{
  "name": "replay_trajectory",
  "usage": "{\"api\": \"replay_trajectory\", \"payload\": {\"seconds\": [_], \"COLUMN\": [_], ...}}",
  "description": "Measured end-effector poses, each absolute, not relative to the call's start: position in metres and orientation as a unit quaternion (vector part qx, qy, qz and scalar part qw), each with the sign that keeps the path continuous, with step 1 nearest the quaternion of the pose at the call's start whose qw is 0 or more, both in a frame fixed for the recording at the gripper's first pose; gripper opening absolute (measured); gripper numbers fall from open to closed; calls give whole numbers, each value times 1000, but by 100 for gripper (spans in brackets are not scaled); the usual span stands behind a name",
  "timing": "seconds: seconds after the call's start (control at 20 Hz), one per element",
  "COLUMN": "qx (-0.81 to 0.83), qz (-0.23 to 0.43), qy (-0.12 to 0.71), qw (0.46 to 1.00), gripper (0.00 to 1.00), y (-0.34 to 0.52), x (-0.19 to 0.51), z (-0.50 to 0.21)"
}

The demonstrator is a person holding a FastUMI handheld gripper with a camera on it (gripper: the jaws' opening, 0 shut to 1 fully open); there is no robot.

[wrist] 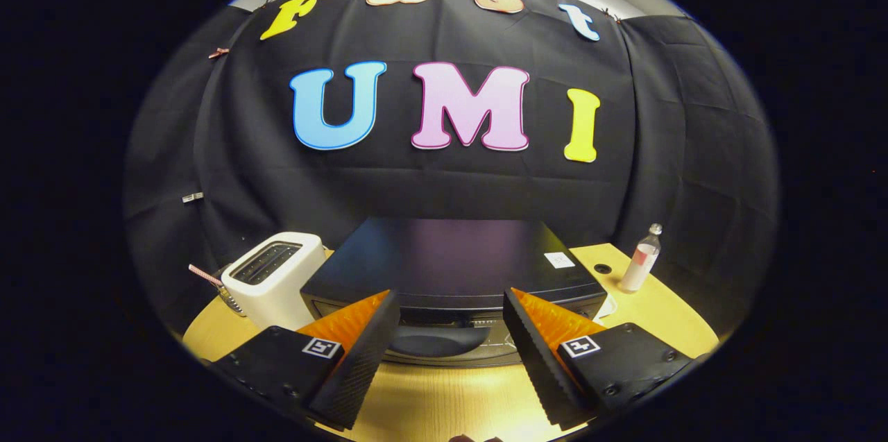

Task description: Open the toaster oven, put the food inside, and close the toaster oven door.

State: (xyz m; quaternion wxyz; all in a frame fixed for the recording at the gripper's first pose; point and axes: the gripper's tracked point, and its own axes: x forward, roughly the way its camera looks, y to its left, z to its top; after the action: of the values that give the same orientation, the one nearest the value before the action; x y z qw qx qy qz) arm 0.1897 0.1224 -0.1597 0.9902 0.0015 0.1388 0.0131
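Hand-held gripper (pixel 451 331): fingers spread wide, nothing between them, raised above the tabletop (pixel 444 397). Toaster oven (pixel 451 268): dark, flat-topped box set on the tabletop just ahead of the fingers, its front edge and upper door area visible in the gap between them. Door position: cannot tell with certainty from this angle; glass front seen low between the fingertips. White label (pixel 559 260) on the oven top, near its right rear corner. White slot toaster (pixel 274 275) just beside the oven's left side. Clear bottle (pixel 642 259) upright to the oven's right, apart from it, near the tabletop's rear edge. Small dark hole (pixel 602 268) in the tabletop between oven and bottle.
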Motion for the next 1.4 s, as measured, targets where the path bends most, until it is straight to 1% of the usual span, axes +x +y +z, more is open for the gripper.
{"api": "replay_trajectory", "payload": {"seconds": [0.2,0.35,0.4,0.7,0.9,1.1,1.25,1.4], "qx": [10,9,7,14,9,1,-5,-14], "qz": [16,11,12,22,22,33,38,50], "qy": [176,166,160,184,197,230,264,270], "qw": [984,986,987,983,980,973,964,961], "gripper": [99,98,99,98,98,97,98,97], "y": [132,136,135,133,133,132,125,116], "x": [202,196,190,144,107,77,64,60], "z": [-191,-189,-191,-209,-235,-272,-302,-312]}}
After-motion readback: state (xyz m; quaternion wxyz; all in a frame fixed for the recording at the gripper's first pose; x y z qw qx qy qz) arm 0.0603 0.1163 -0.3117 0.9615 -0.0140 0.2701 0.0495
